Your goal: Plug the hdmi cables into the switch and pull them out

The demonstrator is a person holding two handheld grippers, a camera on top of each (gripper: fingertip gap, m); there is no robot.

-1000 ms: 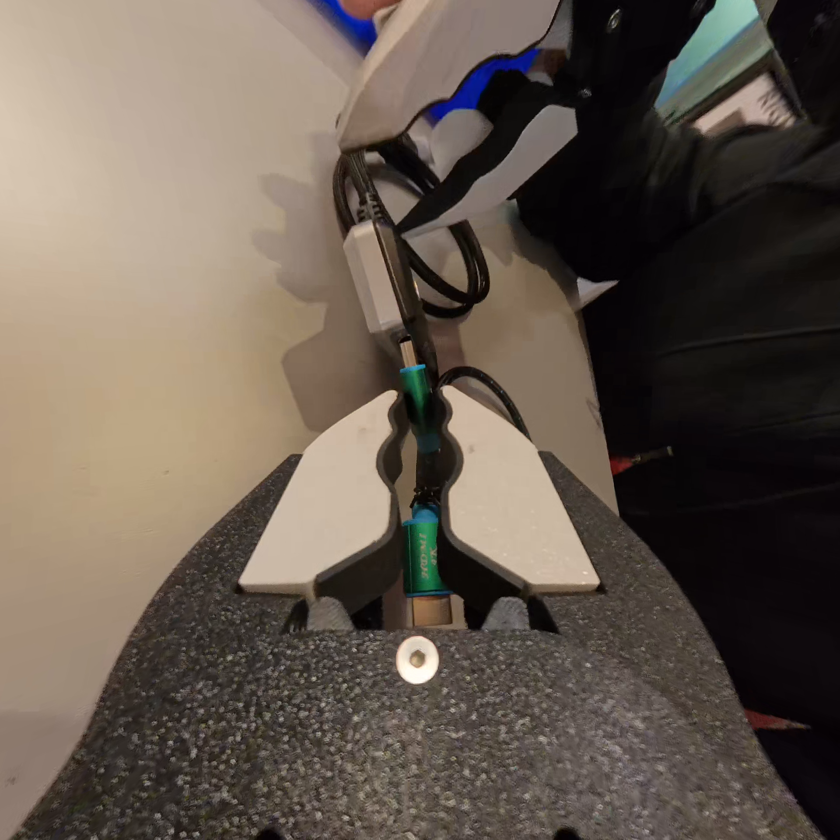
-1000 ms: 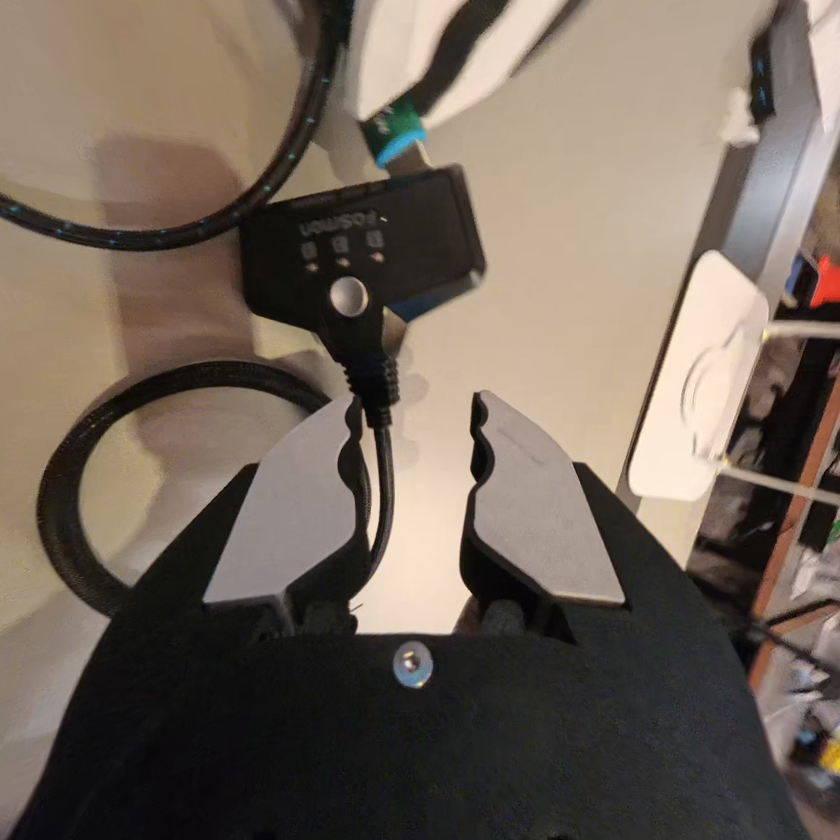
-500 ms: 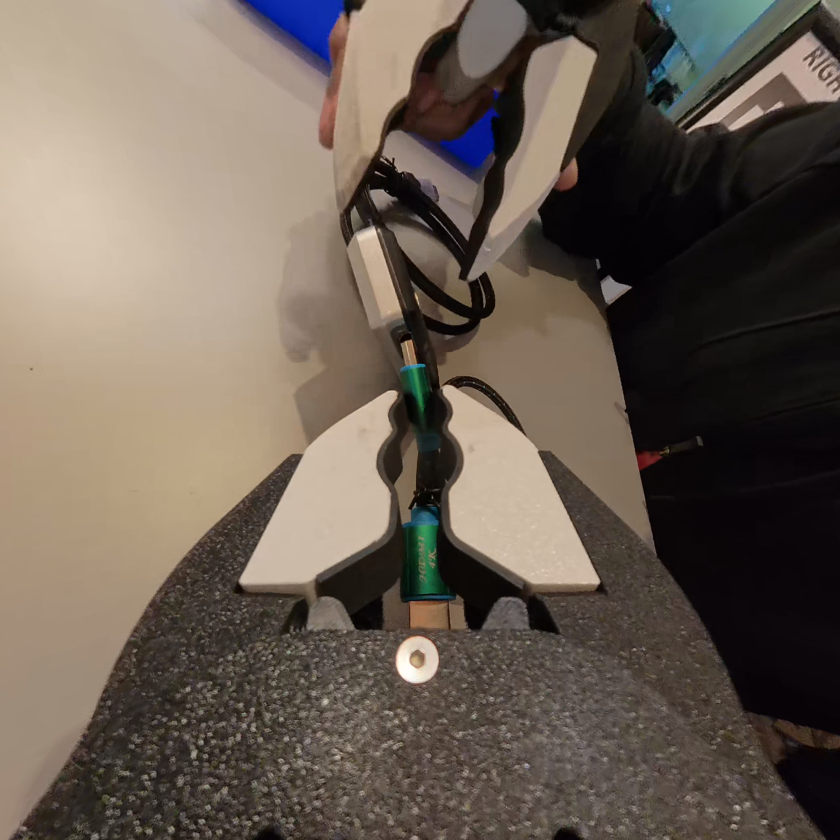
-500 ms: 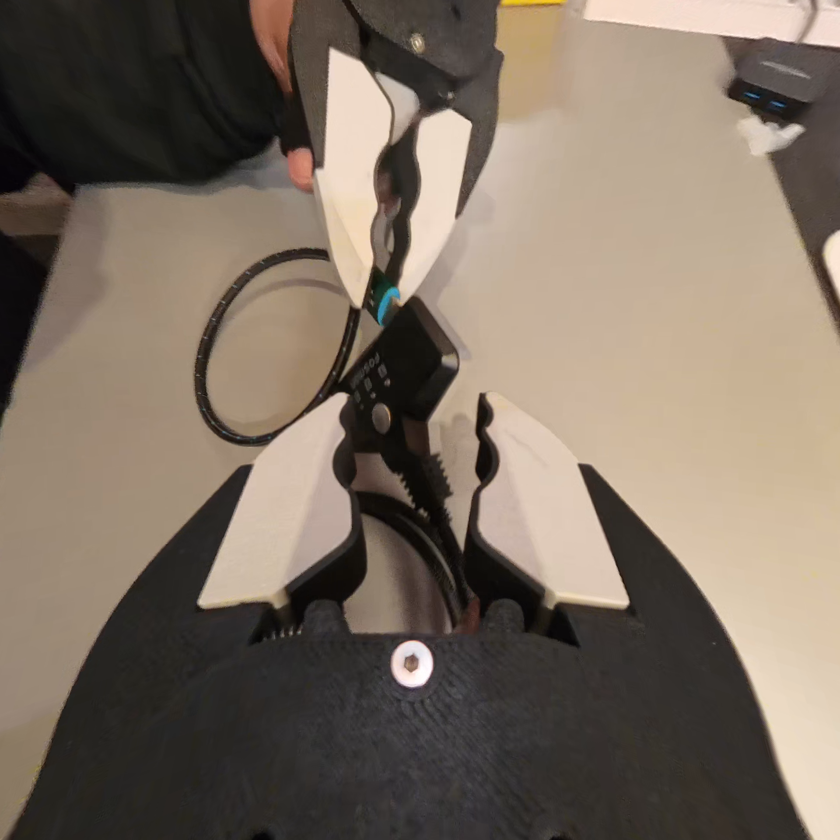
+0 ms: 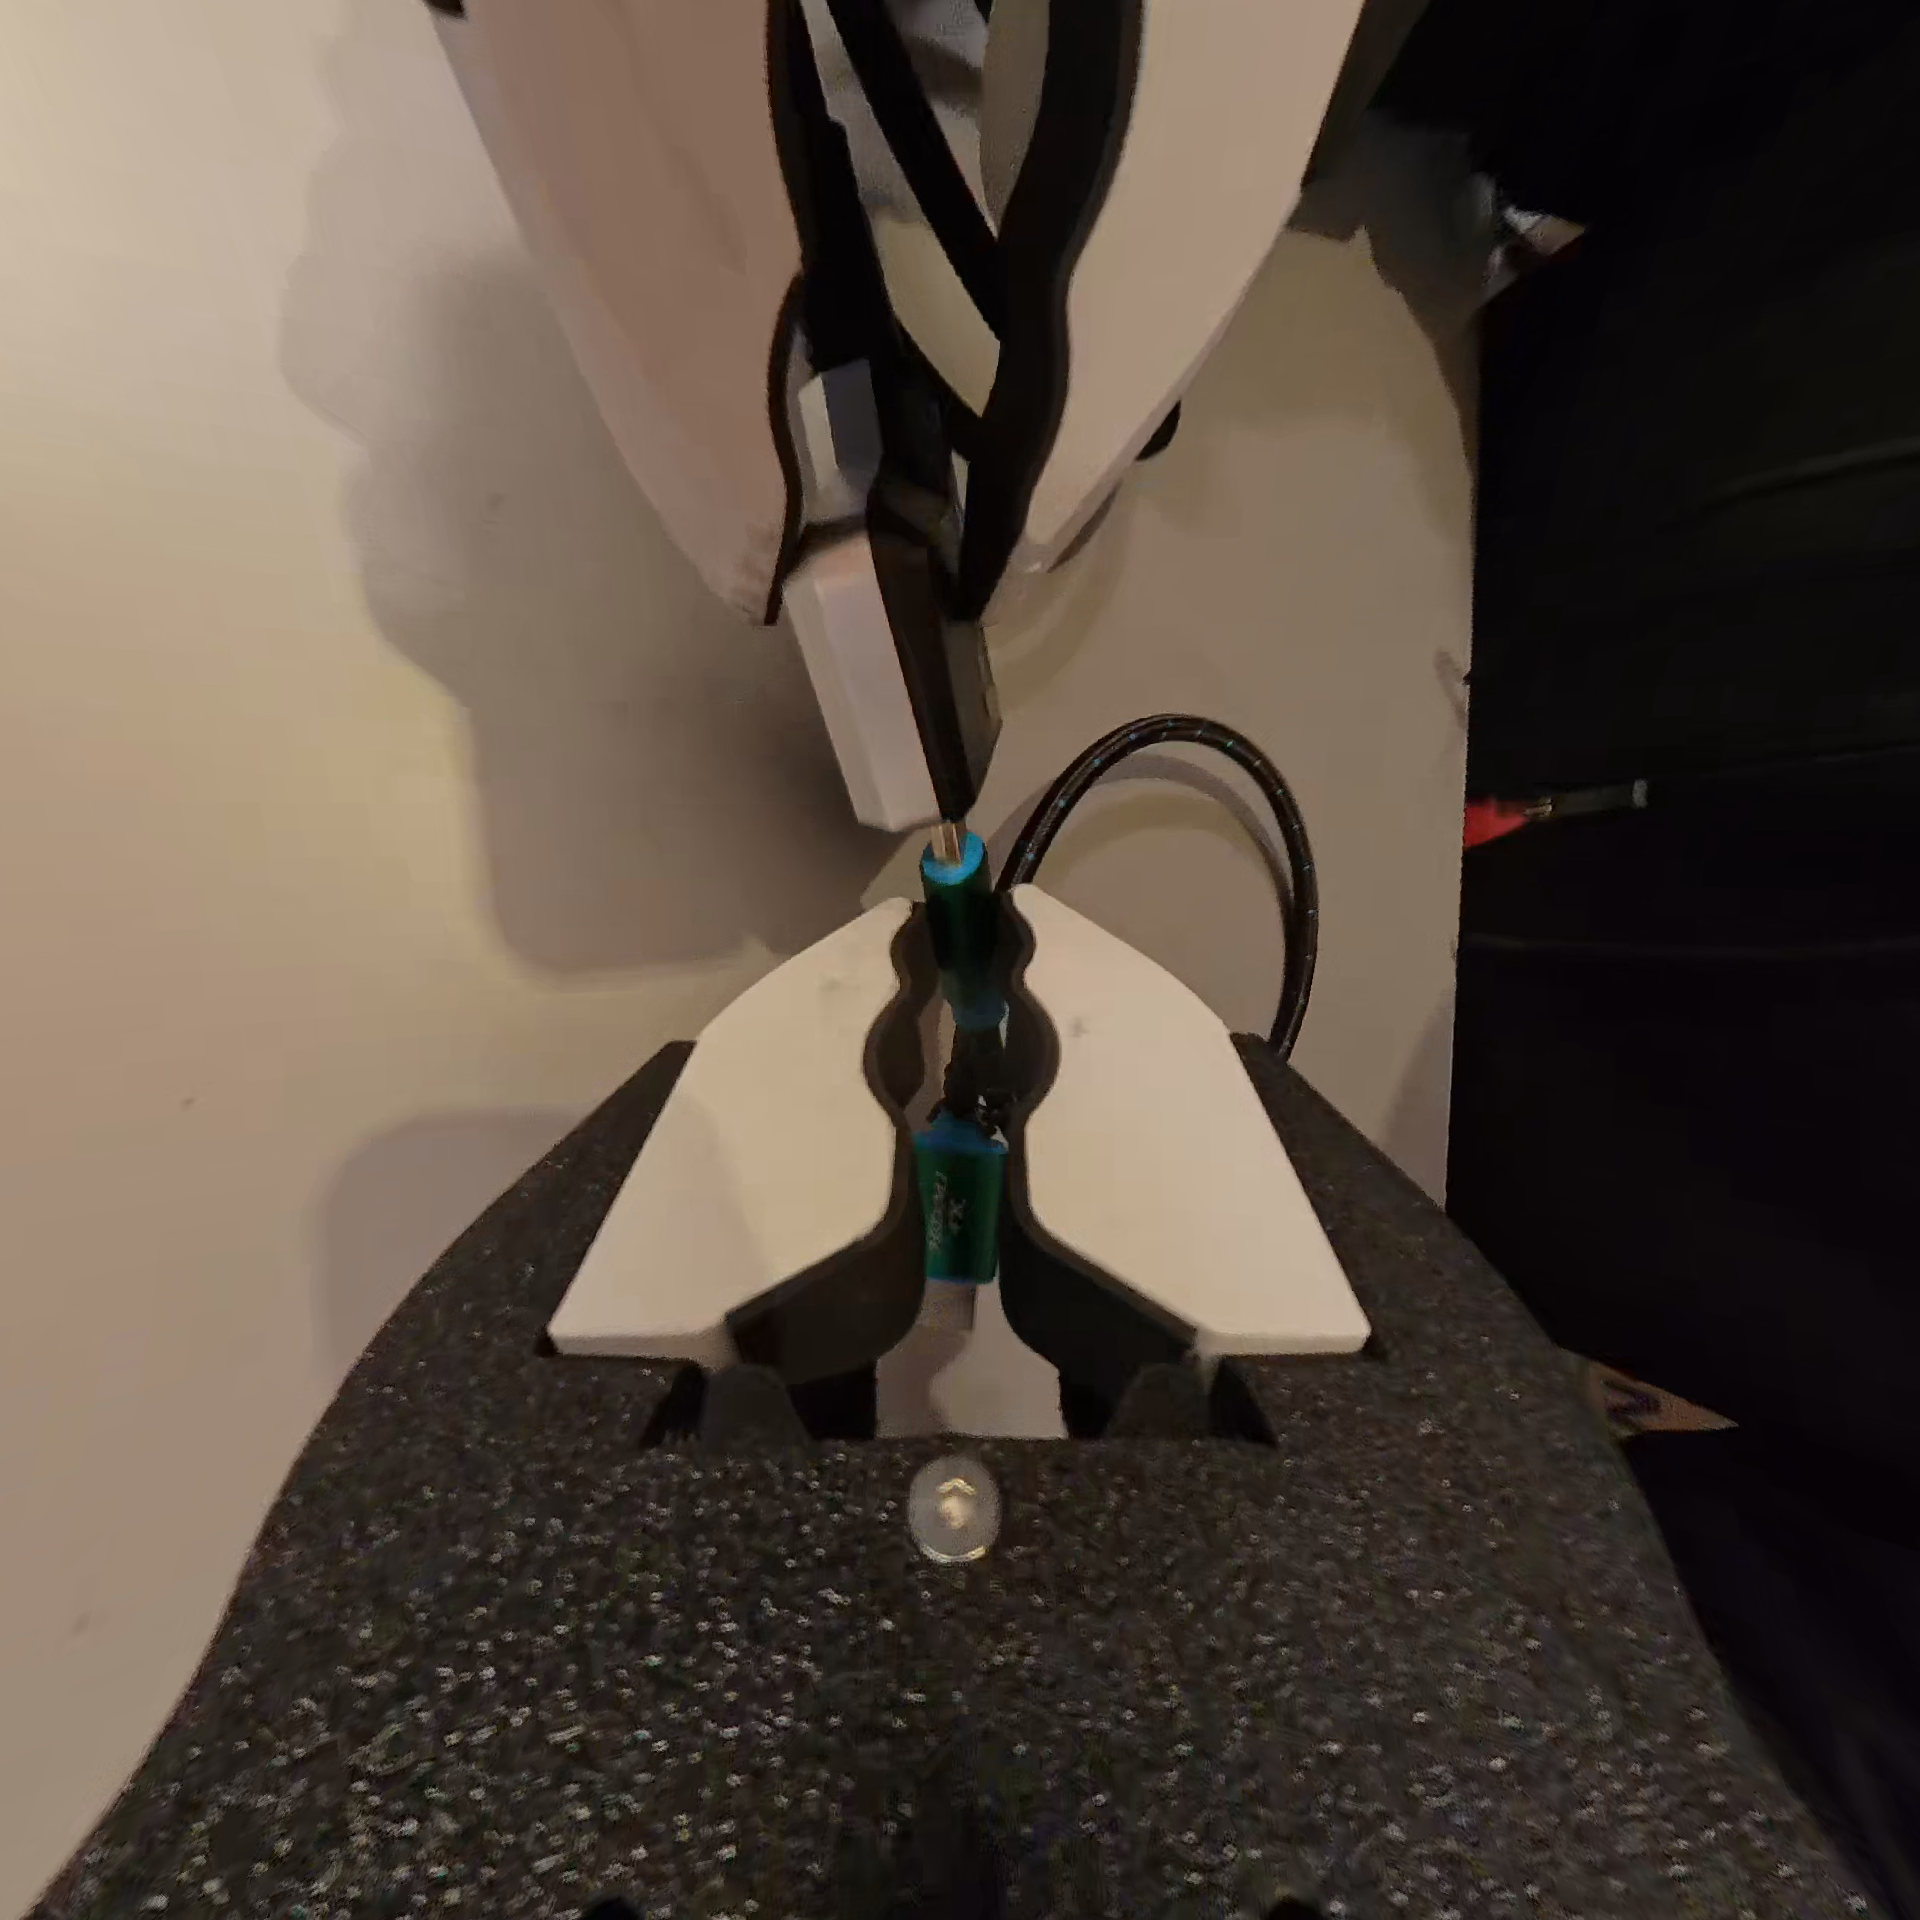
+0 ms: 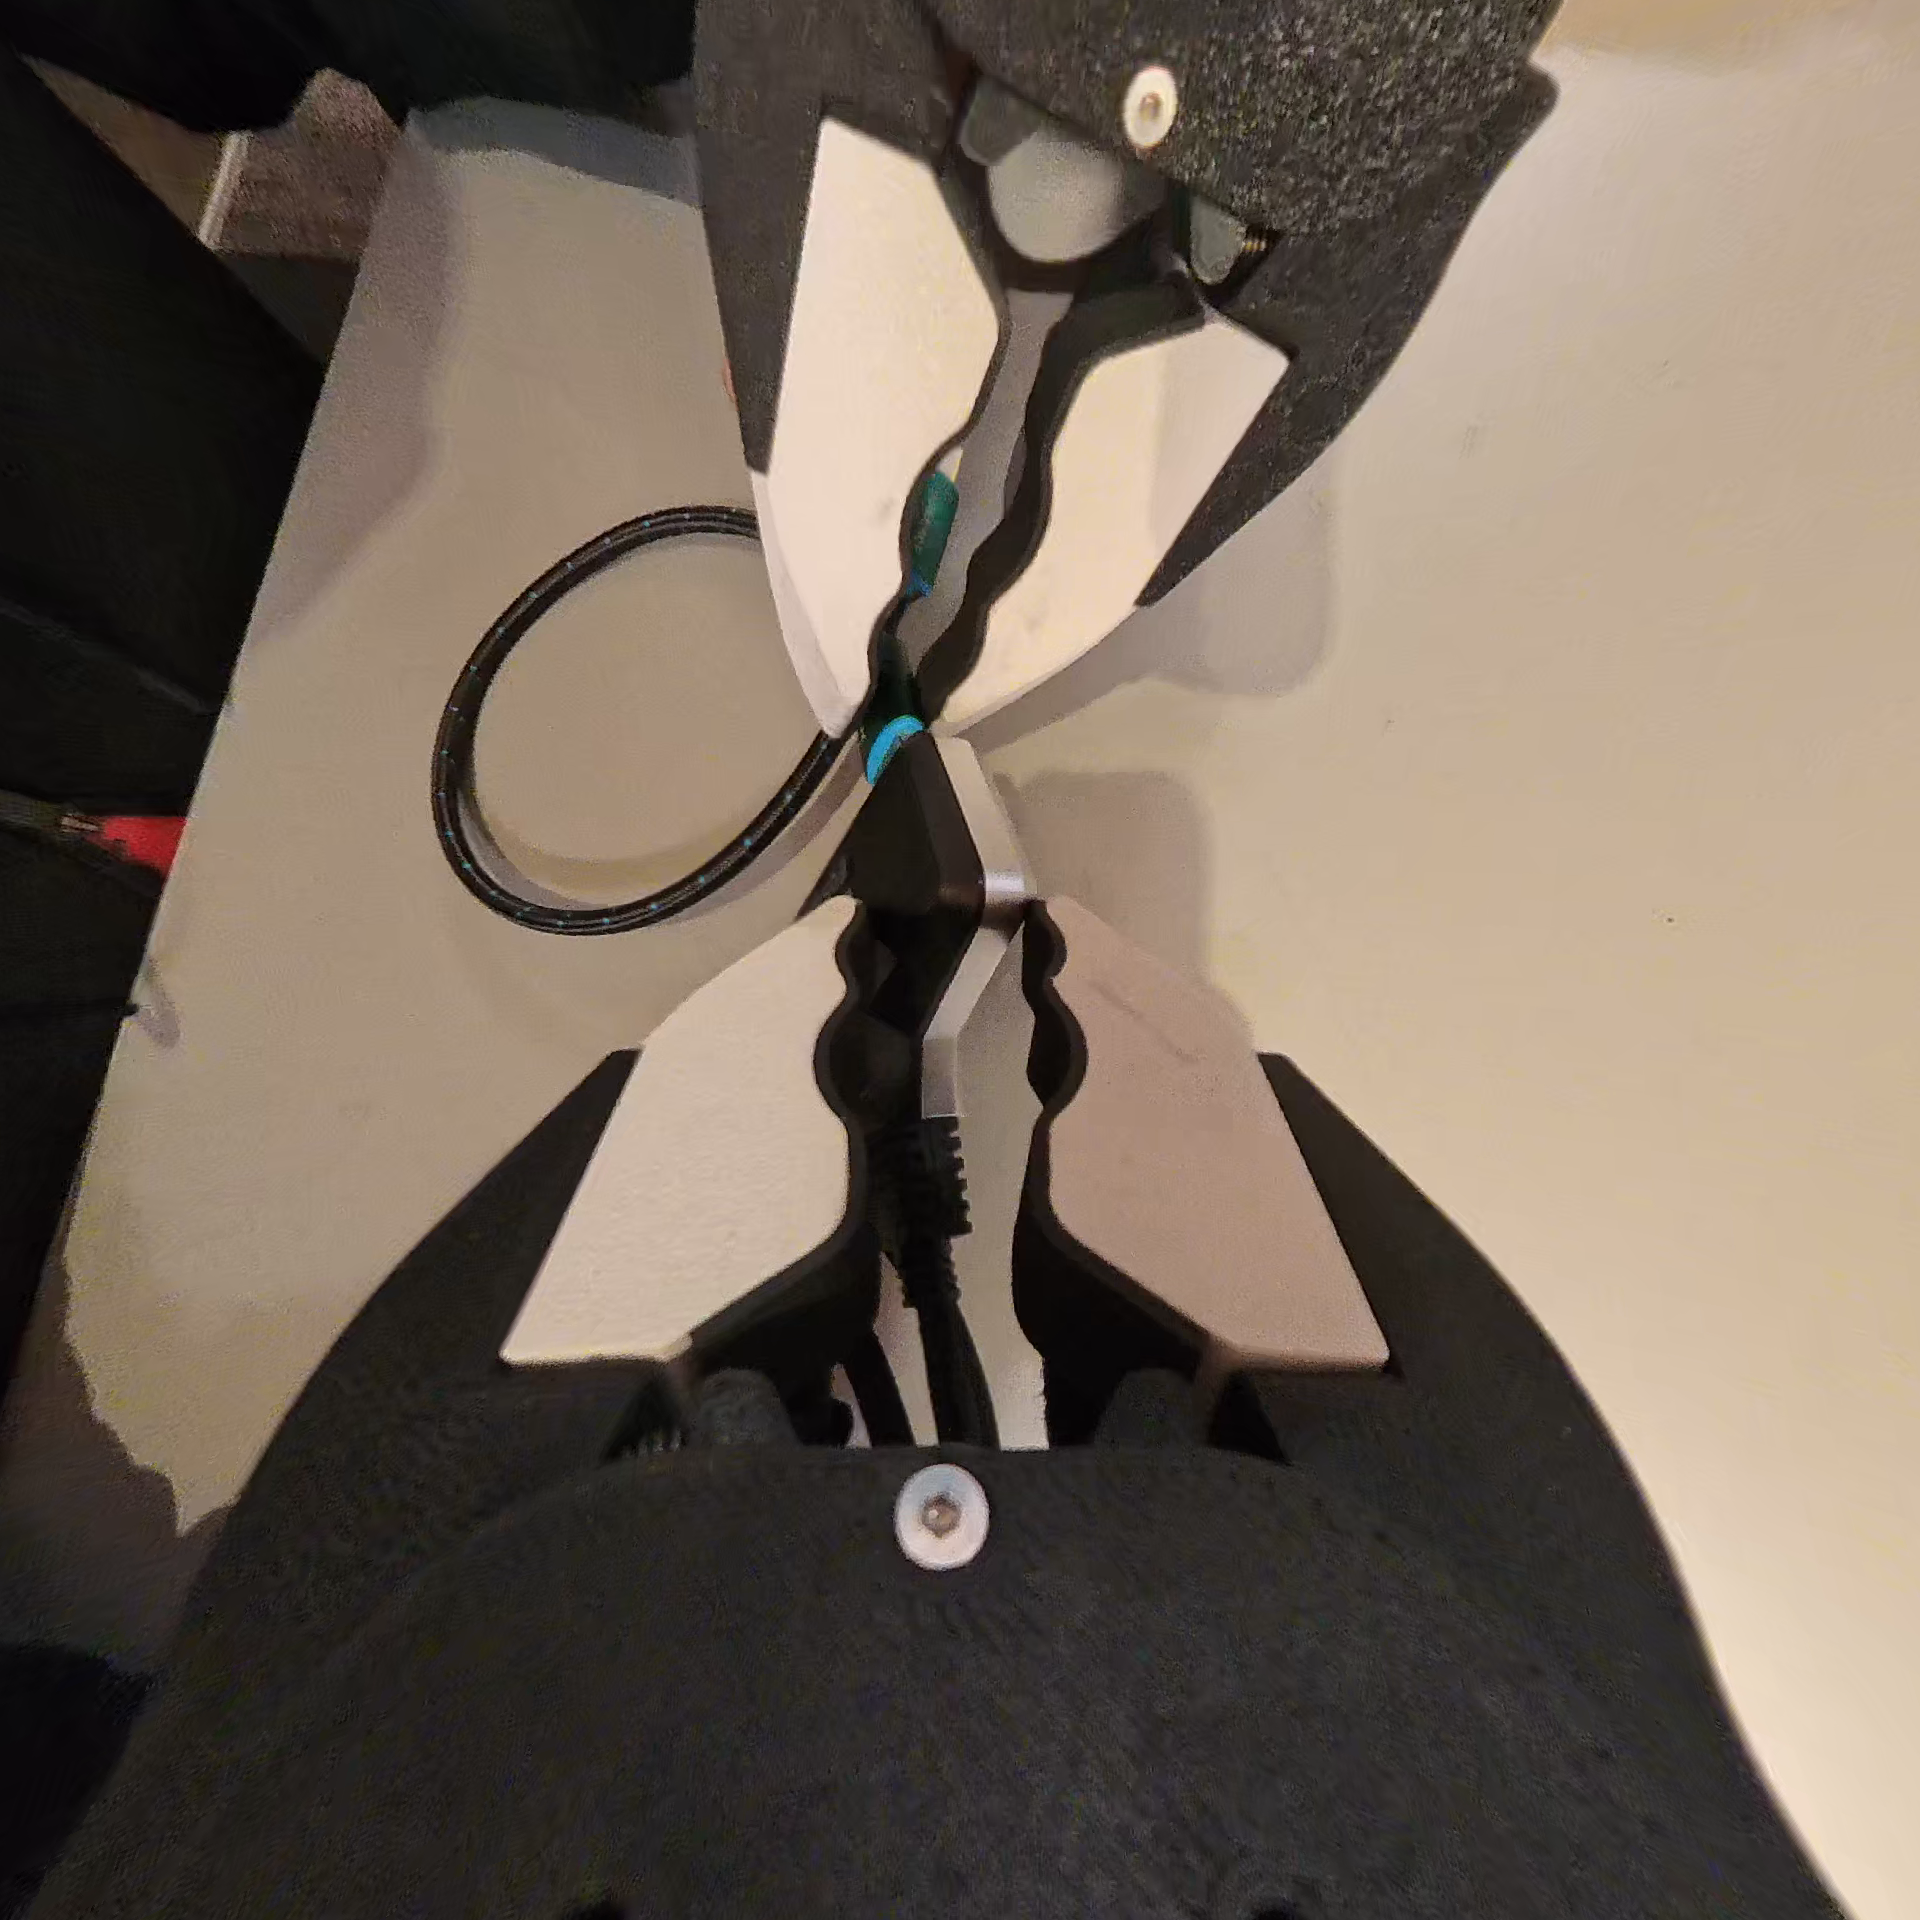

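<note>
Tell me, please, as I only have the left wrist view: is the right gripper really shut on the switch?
Observer: Yes. The right gripper is shut on the switch, at the end where its own lead comes out.
Operator: Thank you. Where does the plug's cable run?
Observer: The cable makes a full loop on the table, between the grippers and the person's dark clothing.
Operator: How close is the plug from that side?
Observer: The plug, held in the left gripper, has its blue collar right against the switch's end. I see no metal between them.
</note>
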